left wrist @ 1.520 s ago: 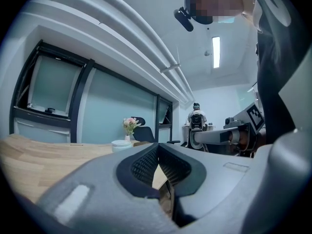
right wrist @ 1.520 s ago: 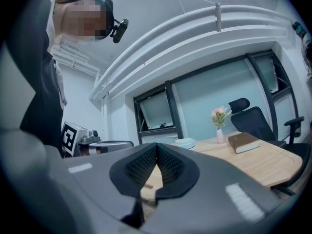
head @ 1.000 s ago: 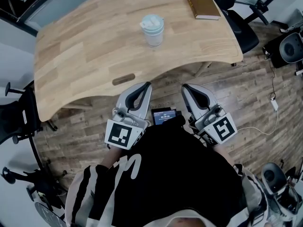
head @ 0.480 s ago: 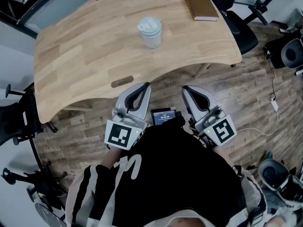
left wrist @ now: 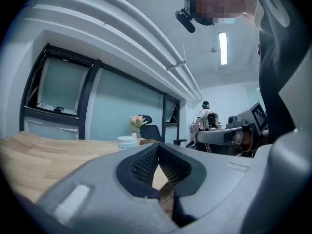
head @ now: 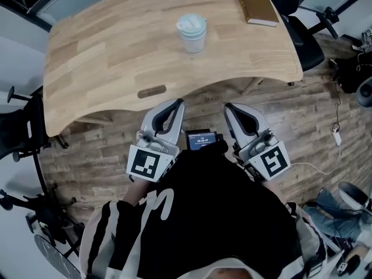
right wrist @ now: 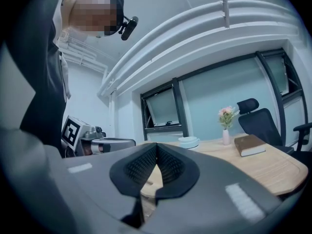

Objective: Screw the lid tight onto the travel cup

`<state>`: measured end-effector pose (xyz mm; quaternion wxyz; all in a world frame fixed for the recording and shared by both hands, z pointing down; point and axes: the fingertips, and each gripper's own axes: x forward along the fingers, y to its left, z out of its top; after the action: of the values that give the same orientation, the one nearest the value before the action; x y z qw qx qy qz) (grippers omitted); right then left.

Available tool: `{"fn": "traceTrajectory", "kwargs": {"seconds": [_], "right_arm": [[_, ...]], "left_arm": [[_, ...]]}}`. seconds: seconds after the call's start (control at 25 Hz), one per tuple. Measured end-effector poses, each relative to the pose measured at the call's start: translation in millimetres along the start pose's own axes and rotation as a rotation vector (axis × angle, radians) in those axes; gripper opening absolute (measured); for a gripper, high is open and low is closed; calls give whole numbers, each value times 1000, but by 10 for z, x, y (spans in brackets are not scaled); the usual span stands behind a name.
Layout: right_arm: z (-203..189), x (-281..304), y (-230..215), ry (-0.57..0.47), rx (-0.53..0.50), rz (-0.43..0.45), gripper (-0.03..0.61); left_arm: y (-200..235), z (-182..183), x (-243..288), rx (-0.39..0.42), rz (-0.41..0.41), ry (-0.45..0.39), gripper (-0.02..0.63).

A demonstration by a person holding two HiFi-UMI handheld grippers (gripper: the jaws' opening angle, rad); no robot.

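Note:
A pale blue-green travel cup with its lid on top stands upright on the wooden table, toward the far middle. In the gripper views only its lid shows, far off. My left gripper is shut and empty, held close to my body below the table's near edge. My right gripper is beside it, also shut with nothing between its fingers. Both point level toward the table, well short of the cup.
A brown book lies at the table's far right corner. A small vase with pink flowers stands at the far edge. Black office chairs stand around the table. A cable runs over the wooden floor at right.
The head view has shifted slightly, so the table and cup sit a little to the right. Both grippers have stayed where they were, shut.

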<state>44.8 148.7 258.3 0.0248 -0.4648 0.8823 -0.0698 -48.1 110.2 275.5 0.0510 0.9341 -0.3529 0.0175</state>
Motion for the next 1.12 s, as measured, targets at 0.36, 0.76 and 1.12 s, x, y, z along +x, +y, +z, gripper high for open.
{"fn": "traceTrajectory", "kwargs": {"seconds": [0.36,0.76,1.12], "right_arm": [[-10,12,-48,-3,-7,9,-5],[24,138,-256,5,-25,-25,-5],[100,509,-428,6,-33,-16,-5]], "left_arm": [[-3,47,60,14,5,-4,0],[91,78,319,16,-35,-17,0],[405,145,572,21,-36,-20,0]]}}
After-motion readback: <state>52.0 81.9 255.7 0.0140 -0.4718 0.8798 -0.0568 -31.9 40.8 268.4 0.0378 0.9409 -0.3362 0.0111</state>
